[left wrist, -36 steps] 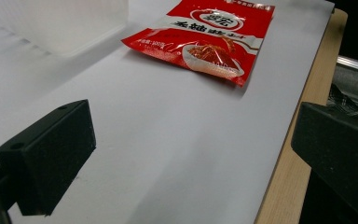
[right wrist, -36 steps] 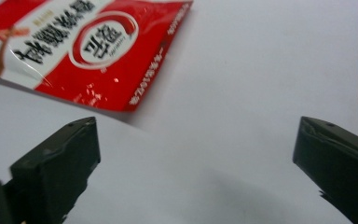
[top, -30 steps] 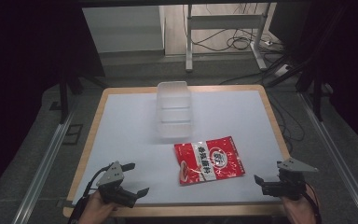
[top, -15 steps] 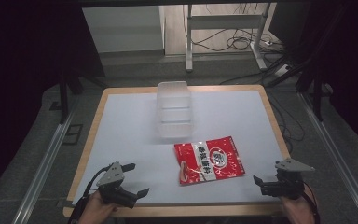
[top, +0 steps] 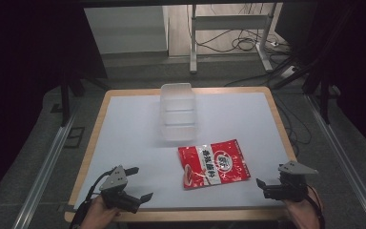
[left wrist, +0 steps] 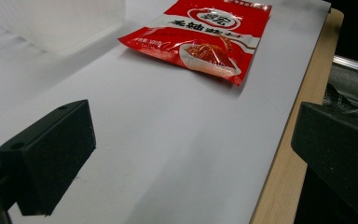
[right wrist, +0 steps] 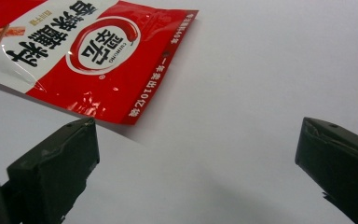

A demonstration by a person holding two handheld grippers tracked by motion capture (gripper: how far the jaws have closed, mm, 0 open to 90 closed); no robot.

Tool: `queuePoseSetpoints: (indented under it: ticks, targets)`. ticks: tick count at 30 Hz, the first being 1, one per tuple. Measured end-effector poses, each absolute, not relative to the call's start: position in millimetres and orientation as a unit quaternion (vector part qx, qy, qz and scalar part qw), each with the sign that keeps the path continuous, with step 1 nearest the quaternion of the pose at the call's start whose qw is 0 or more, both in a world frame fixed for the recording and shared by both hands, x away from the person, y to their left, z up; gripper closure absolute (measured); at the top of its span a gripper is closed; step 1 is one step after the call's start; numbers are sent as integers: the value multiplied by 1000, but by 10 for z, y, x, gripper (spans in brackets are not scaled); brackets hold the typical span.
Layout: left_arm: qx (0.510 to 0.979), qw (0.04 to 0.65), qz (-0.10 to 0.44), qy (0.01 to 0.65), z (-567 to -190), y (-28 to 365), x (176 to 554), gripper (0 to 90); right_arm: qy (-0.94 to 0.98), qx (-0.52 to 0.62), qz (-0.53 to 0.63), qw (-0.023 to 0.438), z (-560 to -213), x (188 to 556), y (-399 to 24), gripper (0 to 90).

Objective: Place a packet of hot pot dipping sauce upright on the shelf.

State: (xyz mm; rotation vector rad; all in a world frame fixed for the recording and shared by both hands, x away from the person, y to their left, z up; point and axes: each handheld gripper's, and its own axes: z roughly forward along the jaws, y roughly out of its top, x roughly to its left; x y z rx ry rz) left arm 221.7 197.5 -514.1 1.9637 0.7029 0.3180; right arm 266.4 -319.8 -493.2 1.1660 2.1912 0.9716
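With both jaws spread wide and empty, you did best to slide your right gripper [top: 267,184] low toward the red packet [top: 214,163] lying flat below the clear container [top: 177,110], your left gripper [top: 136,183] waiting.

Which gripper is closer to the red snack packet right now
Right. The right gripper sits just off the red packet's near right corner, jaws open and empty. The left gripper is farther away, off the packet's left side at the table's near edge, also open.
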Motion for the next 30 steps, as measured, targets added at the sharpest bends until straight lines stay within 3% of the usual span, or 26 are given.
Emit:
queuePoseSetpoints:
  ticks: [30]
  targets:
    - [812,492,133,286,-5145,1964,2215,0,819,395,364,200,-4971,2920,-2947,0]
